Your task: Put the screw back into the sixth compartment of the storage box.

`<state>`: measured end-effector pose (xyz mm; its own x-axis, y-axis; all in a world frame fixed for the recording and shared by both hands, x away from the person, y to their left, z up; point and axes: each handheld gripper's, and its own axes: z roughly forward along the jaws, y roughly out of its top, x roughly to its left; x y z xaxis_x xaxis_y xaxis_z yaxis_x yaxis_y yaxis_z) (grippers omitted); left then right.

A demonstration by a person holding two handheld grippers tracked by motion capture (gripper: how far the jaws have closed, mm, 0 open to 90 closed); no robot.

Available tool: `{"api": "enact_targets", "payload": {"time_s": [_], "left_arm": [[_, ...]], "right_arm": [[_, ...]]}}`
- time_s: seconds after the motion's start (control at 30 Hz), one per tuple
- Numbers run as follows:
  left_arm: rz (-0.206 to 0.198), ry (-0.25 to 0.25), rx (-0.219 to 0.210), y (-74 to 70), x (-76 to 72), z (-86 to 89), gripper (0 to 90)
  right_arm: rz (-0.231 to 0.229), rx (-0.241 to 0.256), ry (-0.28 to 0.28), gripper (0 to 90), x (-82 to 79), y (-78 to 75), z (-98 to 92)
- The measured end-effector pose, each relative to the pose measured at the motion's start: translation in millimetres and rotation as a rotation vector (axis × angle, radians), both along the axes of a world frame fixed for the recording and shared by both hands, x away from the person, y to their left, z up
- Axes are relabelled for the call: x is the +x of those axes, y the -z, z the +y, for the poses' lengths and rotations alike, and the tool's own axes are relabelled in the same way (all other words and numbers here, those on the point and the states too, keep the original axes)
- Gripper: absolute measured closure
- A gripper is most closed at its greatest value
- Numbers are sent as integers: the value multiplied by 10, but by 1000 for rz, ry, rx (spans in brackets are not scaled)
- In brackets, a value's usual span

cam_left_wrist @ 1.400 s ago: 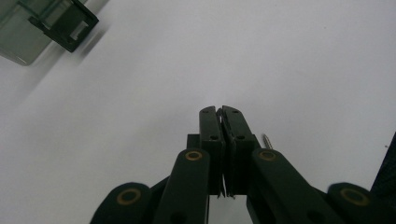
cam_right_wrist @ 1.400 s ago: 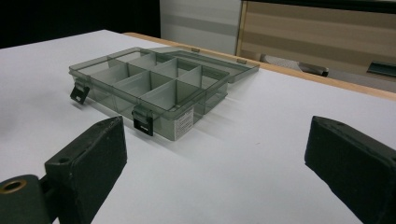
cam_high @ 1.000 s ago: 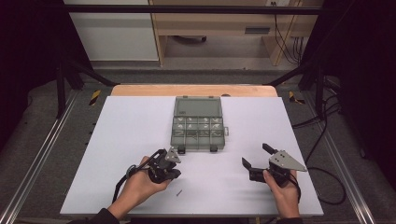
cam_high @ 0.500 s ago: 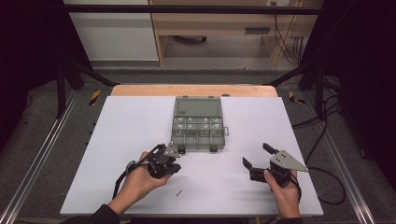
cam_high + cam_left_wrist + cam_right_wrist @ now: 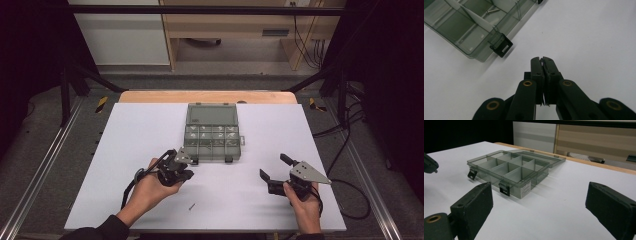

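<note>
A grey see-through compartment box (image 5: 212, 135) lies open at the table's middle, lid folded back, with small metal parts in several cells. My left gripper (image 5: 191, 161) hovers just off the box's front left corner. Its jaws are pressed together (image 5: 542, 60), and a thin bright metal sliver, seemingly a small screw, is pinched between them. The box corner and a black latch (image 5: 501, 46) sit just up and left of the tips. A loose screw (image 5: 191, 206) lies on the table nearer the person. My right gripper (image 5: 273, 166) is wide open and holds nothing, front right of the box (image 5: 509, 170).
The white table top (image 5: 125, 150) ends in a wooden strip (image 5: 210, 96) at the far side. Cables trail off the right edge (image 5: 345, 150). Metal rails (image 5: 40, 170) flank the table. The left gripper's body shows at the far left of the right gripper view (image 5: 429, 165).
My left gripper, still shut, has moved forward and slightly right, from near the loose screw toward the box's front edge. The right gripper has stayed put.
</note>
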<state>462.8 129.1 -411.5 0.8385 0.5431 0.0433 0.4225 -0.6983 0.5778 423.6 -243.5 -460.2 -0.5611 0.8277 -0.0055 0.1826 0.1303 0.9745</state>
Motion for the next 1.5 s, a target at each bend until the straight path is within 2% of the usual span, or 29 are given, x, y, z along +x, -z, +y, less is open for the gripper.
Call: {"api": "enact_targets", "payload": {"time_s": [0.2, 0.3, 0.4, 0.47, 0.63, 0.7, 0.77, 0.9, 1.03, 1.27, 1.33, 1.43, 1.5], "left_arm": [[-21, -13, -5, -68, 98, -49, 880], [-36, -34, -35, -99, 160, -77, 880], [-47, -47, -40, -117, 238, -134, 880], [-52, -61, -71, -136, 306, -172, 880], [-77, -74, -113, -173, 458, -275, 880], [-90, -72, -103, -179, 491, -312, 880], [-106, -79, -112, -167, 544, -354, 880], [-107, -103, -128, -135, 642, -380, 880], [-126, -118, -135, -99, 704, -379, 880], [-124, -133, -135, -42, 770, -374, 880], [-122, -139, -151, -26, 788, -381, 880], [-112, -131, -153, 4, 815, -397, 879], [-115, -128, -170, 25, 828, -397, 846]], "right_arm": [[1, 10, 1, 74, 2, -3, -9], [3, 9, -1, 73, 1, -3, -7], [3, 14, -4, 73, 3, -8, -10], [-4, 11, -8, 72, 9, -12, -16], [-8, 11, -9, 71, 13, -13, -19], [-3, 11, -13, 70, 17, -12, -17], [-4, 9, -17, 70, 25, -11, -9], [-6, 0, -25, 70, 29, -11, 0], [-6, 6, -21, 69, 29, -13, -10], [-3, 4, -24, 67, 33, -10, -6], [-3, 4, -22, 66, 33, -9, -8], [-4, 3, -22, 64, 34, -9, -12], [0, 4, -25, 63, 37, -5, -13]]}}
